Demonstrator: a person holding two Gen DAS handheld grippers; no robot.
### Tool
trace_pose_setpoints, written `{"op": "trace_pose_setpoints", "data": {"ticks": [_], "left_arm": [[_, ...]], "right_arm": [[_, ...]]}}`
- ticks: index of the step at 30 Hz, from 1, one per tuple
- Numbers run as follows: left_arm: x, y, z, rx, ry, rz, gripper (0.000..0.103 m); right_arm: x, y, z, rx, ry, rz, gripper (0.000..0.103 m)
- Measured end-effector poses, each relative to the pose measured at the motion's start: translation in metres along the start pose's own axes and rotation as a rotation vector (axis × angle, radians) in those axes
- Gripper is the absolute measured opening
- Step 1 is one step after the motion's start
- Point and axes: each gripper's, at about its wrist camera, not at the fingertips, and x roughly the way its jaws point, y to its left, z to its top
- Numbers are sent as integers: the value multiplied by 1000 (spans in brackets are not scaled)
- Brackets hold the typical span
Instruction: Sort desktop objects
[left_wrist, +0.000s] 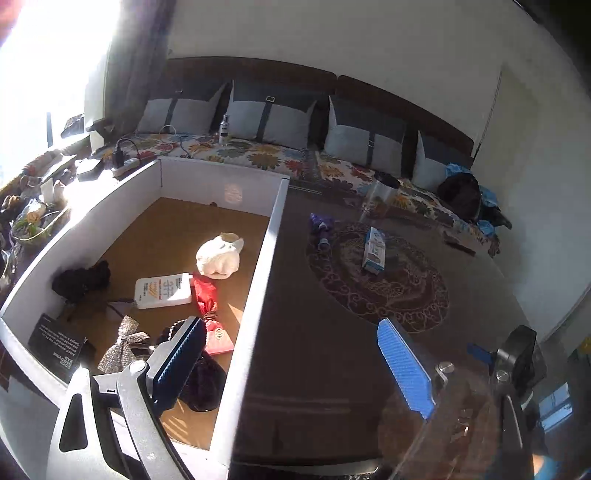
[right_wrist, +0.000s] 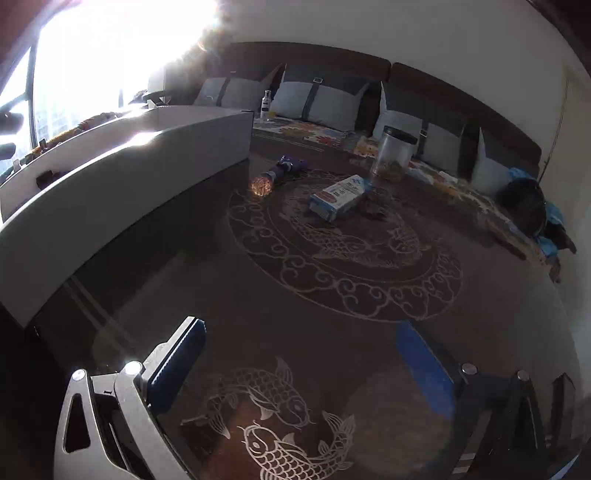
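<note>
— At far left, inside the white box (left_wrist: 92, 218): saw a black bundle (left_wrist: 82, 281), a black card (left_wrist: 55, 345), a silver bow (left_wrist: 123, 343), a white packet (left_wrist: 164, 291), a red wrapper (left_wrist: 205, 291), a white cloth lump (left_wrist: 219, 255), a pink tag (left_wrist: 218, 341) and a dark pouch (left_wrist: 207, 384), all lying on the brown floor of the box.

— And the left hand-held gripper (left_wrist: 291, 365)?

— Hung spread wide with nothing between the blue pads, one finger over the box contents, the other over the dark worktop (left_wrist: 314, 369), straddling the box's right wall.

— Further right, on the worktop?

— Found a purple item (left_wrist: 322, 227) near the box wall, then a small blue-and-white carton (left_wrist: 373, 251) lying on the round pattern, and a clear jar (left_wrist: 382, 194) with a dark lid at the far edge, apart from both.

— And the right hand-held gripper (right_wrist: 303, 365)?

— Likewise gaped wide, held nothing, hovered over the fish pattern, well short of the carton (right_wrist: 340, 197), the purple item (right_wrist: 286, 168) and the jar (right_wrist: 395, 153). Saw the box (right_wrist: 129, 166) off to its left.
</note>
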Motion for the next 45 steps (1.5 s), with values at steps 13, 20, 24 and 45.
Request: {"op": "trace_pose_setpoints", "data": {"ticks": [13, 20, 24, 45], "left_arm": [[173, -97, -64, 179, 298, 135, 103], [208, -78, -50, 141, 309, 157, 103], [218, -73, -41, 154, 275, 144, 103], [230, -71, -30, 192, 254, 113, 103]], "right_arm": [[46, -81, -11, 353, 202, -15, 103], [61, -80, -9, 358, 211, -21, 103], [65, -77, -7, 338, 213, -35, 103], [68, -75, -5, 327, 210, -50, 103]]}}
